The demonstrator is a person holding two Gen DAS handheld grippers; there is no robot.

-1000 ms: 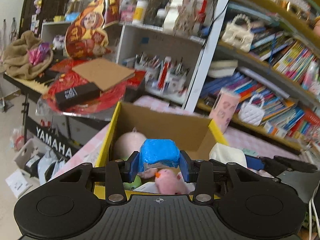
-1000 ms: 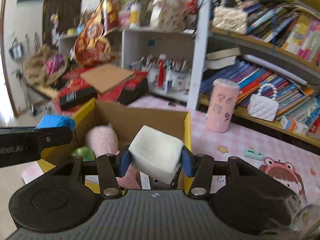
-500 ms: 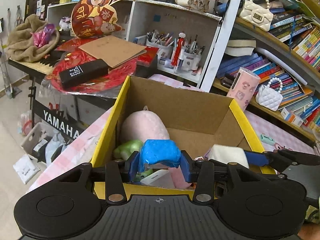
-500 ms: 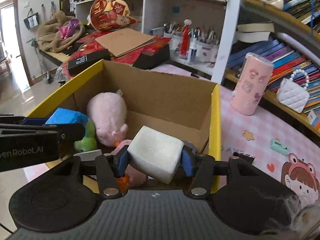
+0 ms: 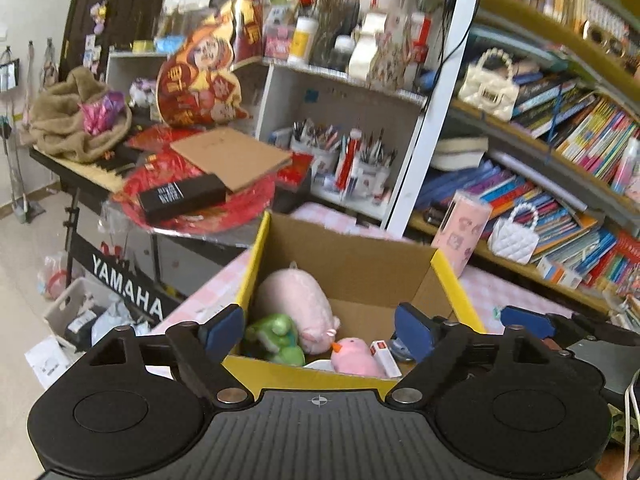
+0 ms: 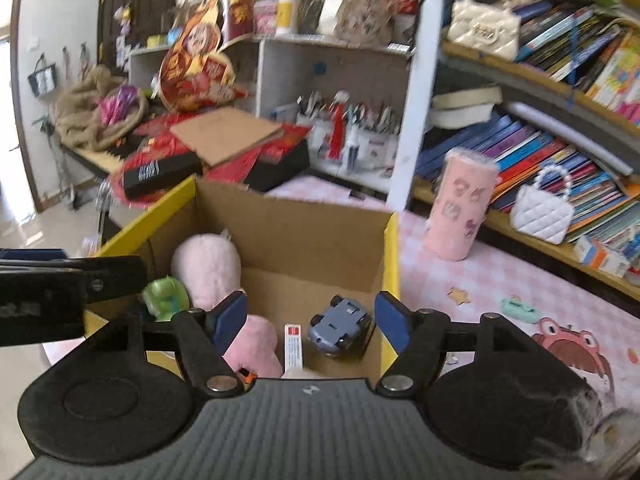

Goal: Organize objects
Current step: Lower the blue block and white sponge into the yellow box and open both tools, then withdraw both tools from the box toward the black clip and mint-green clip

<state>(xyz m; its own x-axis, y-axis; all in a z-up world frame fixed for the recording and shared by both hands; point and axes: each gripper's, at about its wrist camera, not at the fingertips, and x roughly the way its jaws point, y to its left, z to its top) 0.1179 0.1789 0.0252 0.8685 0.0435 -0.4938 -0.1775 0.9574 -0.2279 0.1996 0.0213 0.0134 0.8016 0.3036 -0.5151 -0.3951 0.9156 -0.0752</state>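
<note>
A pink cylindrical tumbler [image 6: 460,204] stands on the pink checked cloth [image 6: 500,280] near a white quilted handbag [image 6: 542,212]. Shelves hold colourful books [image 6: 520,148]. A Yamaha keyboard [image 5: 120,280] carries a brown blanket [image 5: 68,120].

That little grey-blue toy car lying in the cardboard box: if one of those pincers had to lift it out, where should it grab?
Probably across the toy car's two long sides, coming from above. It lies on its roof, wheels up, near the cardboard box's right wall, so a sideways approach looks blocked. The body looks narrow enough for the open right gripper.
</note>
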